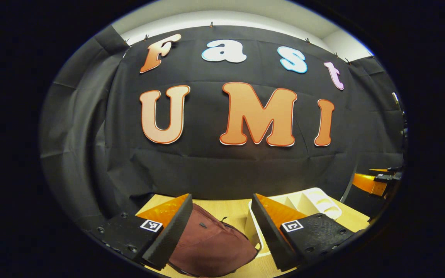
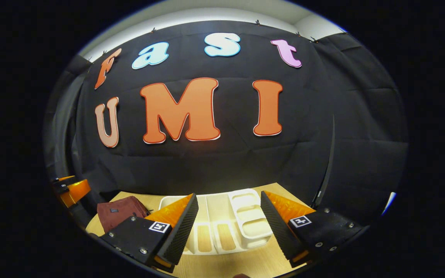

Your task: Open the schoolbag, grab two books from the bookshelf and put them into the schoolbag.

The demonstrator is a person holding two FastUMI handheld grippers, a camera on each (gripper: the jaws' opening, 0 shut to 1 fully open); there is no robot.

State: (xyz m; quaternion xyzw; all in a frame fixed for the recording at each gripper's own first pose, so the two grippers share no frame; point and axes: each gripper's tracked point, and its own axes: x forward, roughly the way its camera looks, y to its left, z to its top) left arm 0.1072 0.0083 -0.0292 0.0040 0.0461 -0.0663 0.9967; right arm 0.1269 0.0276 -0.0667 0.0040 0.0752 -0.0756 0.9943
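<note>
While I hold both grippers above the near edge of the table [image 2: 222,266], each looks toward the black cloth wall [image 1: 222,166]. In the left gripper view my left gripper [image 1: 221,227] has its fingers spread wide, gripping nothing. Between them, low on the table, lies the bag [image 1: 211,243], maroon, slumped and flat, with a small dark tab on its upper face; I cannot tell whether its zip is open. Just to the right of the bag, and partly hidden behind my right-hand finger, stands the white shelf [image 1: 315,202], its rim seeming to touch the bag's edge. At the far right of that view I see the orange and black tips of the right gripper [image 1: 377,181], held off the table.

In the right gripper view my right gripper [image 2: 229,224] is also wide open and empty. The shelf [image 2: 226,224] sits straight ahead in the gap between its fingers, showing several upright slots and a stack of small trays on its right side. I cannot make out any books in the slots from here. The bag [image 2: 120,212] lies to the left of the shelf, near it, partly behind my left-hand finger. Farther left, at the edge, the left gripper [image 2: 70,191] hangs above the table's corner, its jaw spread unclear from this angle.
</note>
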